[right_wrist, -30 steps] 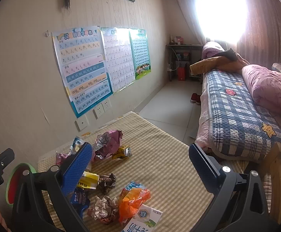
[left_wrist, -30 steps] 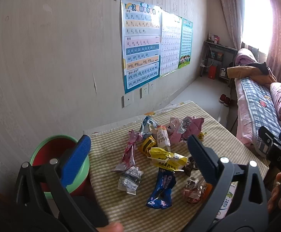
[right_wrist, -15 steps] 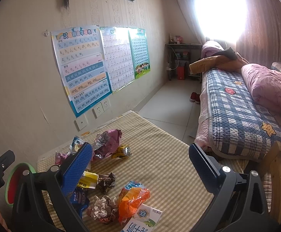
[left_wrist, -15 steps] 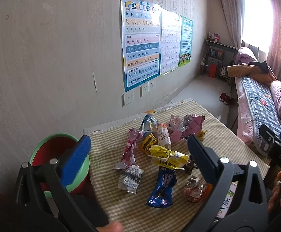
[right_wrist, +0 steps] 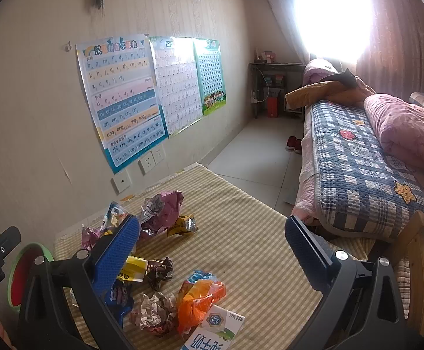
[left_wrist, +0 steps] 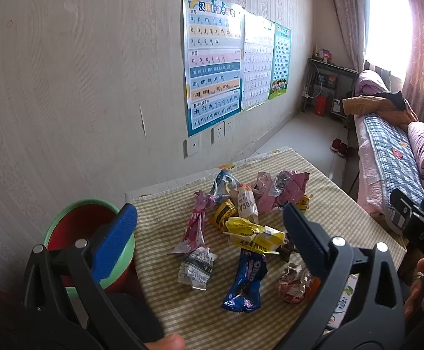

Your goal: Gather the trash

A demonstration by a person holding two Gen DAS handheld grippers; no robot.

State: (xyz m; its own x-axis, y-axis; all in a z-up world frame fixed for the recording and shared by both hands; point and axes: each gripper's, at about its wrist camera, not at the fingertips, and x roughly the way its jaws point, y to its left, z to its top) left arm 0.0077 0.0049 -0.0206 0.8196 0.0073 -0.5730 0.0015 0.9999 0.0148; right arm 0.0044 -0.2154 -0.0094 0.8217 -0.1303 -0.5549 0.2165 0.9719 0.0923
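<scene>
Several crumpled wrappers lie on a checked tablecloth (left_wrist: pixel 343 204): a blue Oreo pack (left_wrist: pixel 245 280), a yellow wrapper (left_wrist: pixel 252 233), a silver one (left_wrist: pixel 195 268), a pink one (left_wrist: pixel 194 227). My left gripper (left_wrist: pixel 209 233) hovers open above them, holding nothing. In the right wrist view an orange wrapper (right_wrist: pixel 200 294), a white carton (right_wrist: pixel 212 332) and a purple wrapper (right_wrist: pixel 165 207) show. My right gripper (right_wrist: pixel 212 248) is open and empty above the cloth (right_wrist: pixel 255 248).
A green-rimmed red bin (left_wrist: pixel 75 224) stands left of the table, also seen as the bin (right_wrist: pixel 19 274) in the right wrist view. A wall with posters (left_wrist: pixel 212 64) runs behind. A bed with a checked quilt (right_wrist: pixel 357 169) lies to the right.
Both views have shifted only slightly; the wrappers lie where they were and both grippers stay open.
</scene>
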